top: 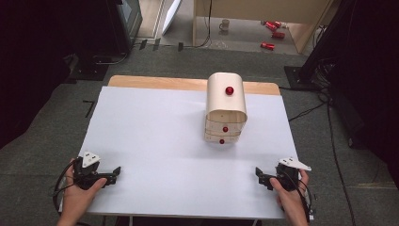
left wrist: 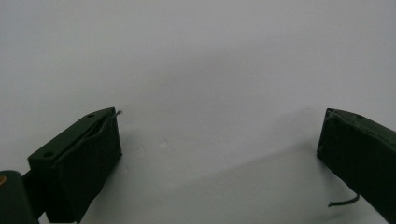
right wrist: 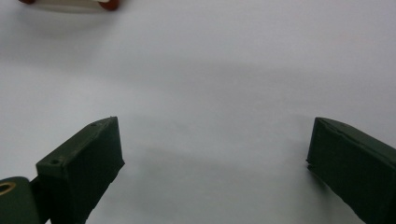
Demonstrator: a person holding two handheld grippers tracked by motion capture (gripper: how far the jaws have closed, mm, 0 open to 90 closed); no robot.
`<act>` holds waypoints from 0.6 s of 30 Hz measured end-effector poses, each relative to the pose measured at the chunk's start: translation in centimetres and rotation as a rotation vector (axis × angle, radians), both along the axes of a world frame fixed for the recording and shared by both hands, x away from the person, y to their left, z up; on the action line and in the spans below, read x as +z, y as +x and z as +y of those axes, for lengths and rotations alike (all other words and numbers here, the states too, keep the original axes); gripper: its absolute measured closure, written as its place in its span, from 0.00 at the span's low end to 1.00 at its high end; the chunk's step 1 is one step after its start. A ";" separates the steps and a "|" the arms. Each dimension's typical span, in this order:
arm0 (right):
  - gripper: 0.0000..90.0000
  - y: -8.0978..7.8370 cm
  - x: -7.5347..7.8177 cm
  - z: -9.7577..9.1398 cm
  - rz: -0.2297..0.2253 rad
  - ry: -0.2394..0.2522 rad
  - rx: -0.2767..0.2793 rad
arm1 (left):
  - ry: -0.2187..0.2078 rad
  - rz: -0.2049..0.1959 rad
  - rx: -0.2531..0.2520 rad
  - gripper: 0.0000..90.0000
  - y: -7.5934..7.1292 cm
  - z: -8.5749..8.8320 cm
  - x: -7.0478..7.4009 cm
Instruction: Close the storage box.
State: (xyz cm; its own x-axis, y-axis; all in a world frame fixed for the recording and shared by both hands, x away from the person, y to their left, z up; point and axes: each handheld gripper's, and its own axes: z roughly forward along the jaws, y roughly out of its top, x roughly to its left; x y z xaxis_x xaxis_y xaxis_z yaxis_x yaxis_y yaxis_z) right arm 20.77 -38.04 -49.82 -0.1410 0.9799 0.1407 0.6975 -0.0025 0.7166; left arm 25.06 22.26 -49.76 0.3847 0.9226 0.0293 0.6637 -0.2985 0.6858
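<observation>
Upright drawer chest (top: 226, 107), knobs nearward.

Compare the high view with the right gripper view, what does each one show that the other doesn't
High view alone: the whole small beige wooden drawer cabinet with its red round knobs, both hands, the left tongs, and the grey floor with a mug and red cans.
Right gripper view alone: a close look between the right tongs, their black jaws wide apart with nothing between them.
Both: the white tabletop, the right tongs and the cabinet's red knobs.
</observation>
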 end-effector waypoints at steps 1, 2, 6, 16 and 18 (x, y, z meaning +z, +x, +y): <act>0.03 -0.2 0.0 -0.3 0.004 0.003 -0.006 | 0.000 0.000 0.000 0.00 0.0 0.0 0.0; 0.03 -0.3 0.0 -0.6 0.002 0.005 -0.009 | 0.000 0.000 0.000 0.00 0.0 0.0 0.0; 0.03 -0.7 -0.1 -1.3 0.003 -0.008 -0.017 | 0.000 0.000 0.000 0.00 0.0 0.0 0.0; 0.03 -1.1 -0.1 -1.8 0.003 -0.020 -0.022 | 0.000 0.000 0.000 0.00 0.0 0.0 0.0; 0.03 -1.2 -0.1 -2.0 0.003 -0.025 -0.030 | 0.000 0.000 0.000 0.00 0.0 0.0 0.0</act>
State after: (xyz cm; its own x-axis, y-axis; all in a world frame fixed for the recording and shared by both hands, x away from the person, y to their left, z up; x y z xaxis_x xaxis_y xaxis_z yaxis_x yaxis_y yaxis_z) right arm 19.55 -40.03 -49.90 -0.1111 0.9869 0.1166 0.6998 -0.0056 0.7143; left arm 25.06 22.27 -49.76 0.3851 0.9224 0.0290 0.6637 -0.2986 0.6858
